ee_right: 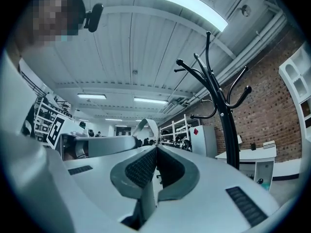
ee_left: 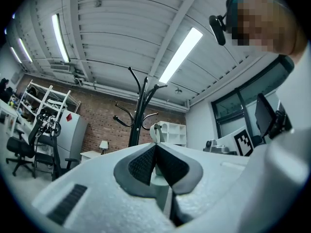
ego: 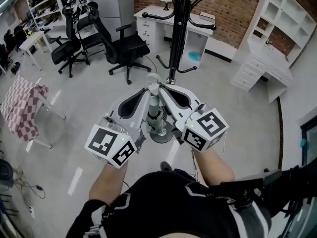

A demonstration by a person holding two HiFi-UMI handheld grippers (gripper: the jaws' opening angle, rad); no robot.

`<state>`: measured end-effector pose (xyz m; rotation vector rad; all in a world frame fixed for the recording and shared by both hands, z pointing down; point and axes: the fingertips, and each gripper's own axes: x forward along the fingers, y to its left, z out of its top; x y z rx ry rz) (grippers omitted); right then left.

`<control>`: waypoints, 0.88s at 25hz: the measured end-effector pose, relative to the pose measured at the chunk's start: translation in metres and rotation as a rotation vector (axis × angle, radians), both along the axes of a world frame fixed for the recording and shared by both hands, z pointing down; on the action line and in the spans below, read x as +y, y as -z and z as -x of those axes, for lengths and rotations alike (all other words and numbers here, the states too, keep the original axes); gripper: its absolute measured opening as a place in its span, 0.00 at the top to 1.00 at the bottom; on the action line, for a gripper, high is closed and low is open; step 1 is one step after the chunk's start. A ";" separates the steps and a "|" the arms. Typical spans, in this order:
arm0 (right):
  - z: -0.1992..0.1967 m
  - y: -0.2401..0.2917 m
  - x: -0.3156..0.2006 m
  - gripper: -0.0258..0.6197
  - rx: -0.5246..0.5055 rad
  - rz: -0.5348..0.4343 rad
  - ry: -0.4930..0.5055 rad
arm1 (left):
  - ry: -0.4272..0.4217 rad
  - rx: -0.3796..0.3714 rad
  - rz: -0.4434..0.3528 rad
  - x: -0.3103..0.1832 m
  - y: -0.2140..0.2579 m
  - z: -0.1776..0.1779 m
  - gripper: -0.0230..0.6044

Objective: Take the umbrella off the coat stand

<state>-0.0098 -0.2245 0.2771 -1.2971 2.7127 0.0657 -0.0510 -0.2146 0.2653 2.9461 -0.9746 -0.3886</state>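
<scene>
The left gripper (ee_left: 155,146) has its jaws pinched on the white strap (ee_left: 155,131) of the umbrella (ego: 156,114). The umbrella is folded and pale green, hanging between both tools clear of the coat stand (ego: 177,29). The right gripper (ee_right: 156,148) is pressed together alongside. Only the head view shows the umbrella's full length.

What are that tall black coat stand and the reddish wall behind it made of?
The tall black coat stand looks like painted metal tubing: slim curved arms and a smooth, slightly glossy surface, though the exact coating is unclear. The reddish wall is bare brick with a matte face: rows of pale mortar joints show.
</scene>
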 end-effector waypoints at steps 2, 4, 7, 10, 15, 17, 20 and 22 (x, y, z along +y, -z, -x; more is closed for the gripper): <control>-0.001 -0.008 0.001 0.95 0.002 0.011 0.010 | -0.002 -0.008 0.002 0.001 -0.007 -0.002 0.94; -0.002 -0.016 0.002 0.95 0.014 0.017 0.024 | 0.000 -0.013 0.014 0.001 -0.016 -0.003 0.94; 0.000 -0.030 0.005 0.95 0.036 0.025 0.043 | 0.001 -0.015 0.043 0.001 -0.031 -0.001 0.94; -0.003 -0.038 0.008 0.95 0.027 0.045 0.052 | -0.007 -0.001 0.068 0.005 -0.041 0.000 0.94; -0.008 -0.045 0.011 0.95 0.041 0.049 0.045 | -0.015 -0.005 0.075 0.008 -0.048 -0.008 0.94; -0.008 -0.050 0.013 0.95 0.050 0.050 0.044 | -0.020 -0.022 0.063 0.011 -0.050 -0.012 0.94; -0.008 -0.057 0.016 0.95 0.054 0.056 0.044 | -0.025 -0.026 0.069 0.015 -0.056 -0.013 0.94; -0.009 -0.059 0.018 0.95 0.059 0.057 0.045 | -0.027 -0.024 0.075 0.016 -0.059 -0.013 0.94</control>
